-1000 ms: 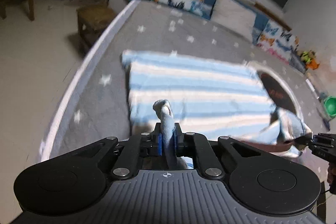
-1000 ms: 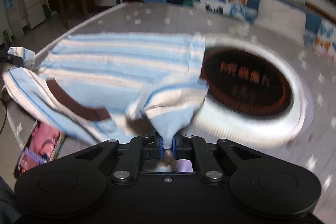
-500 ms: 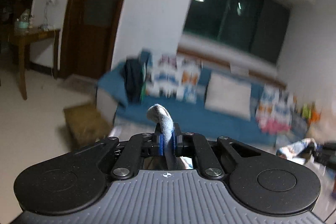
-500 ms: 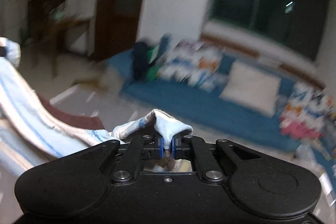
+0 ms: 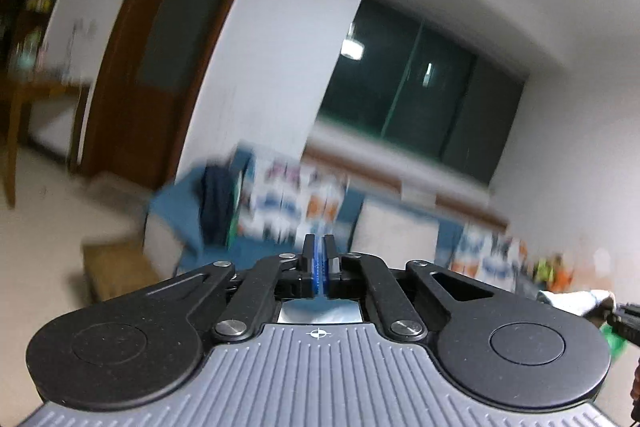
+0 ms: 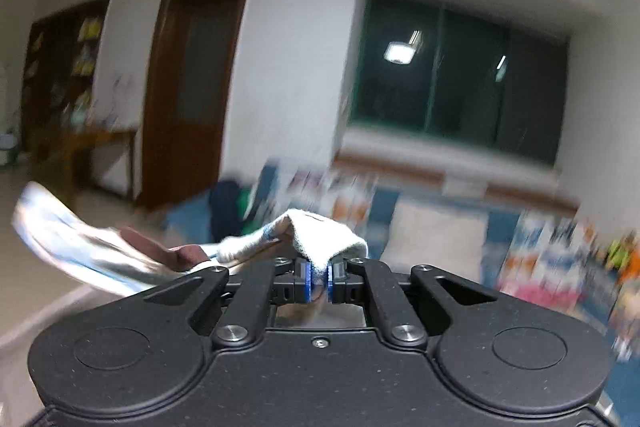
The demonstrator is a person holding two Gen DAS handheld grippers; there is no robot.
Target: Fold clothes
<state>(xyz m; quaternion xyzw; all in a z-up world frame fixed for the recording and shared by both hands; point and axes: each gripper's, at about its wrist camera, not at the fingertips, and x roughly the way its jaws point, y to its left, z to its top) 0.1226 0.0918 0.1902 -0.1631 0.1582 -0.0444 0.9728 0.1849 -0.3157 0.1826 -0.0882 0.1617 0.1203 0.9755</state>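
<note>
R gripper (image 6: 319, 277) clamped on striped shirt (image 6: 320, 239) (blurry); L gripper (image 5: 319, 259) pressed together, nothing betw. pads.

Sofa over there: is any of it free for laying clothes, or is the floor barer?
The pale floor is bare between the wooden table, the door and the brown stool. The blue sofa is crowded with cushions and dark clothes.
</note>
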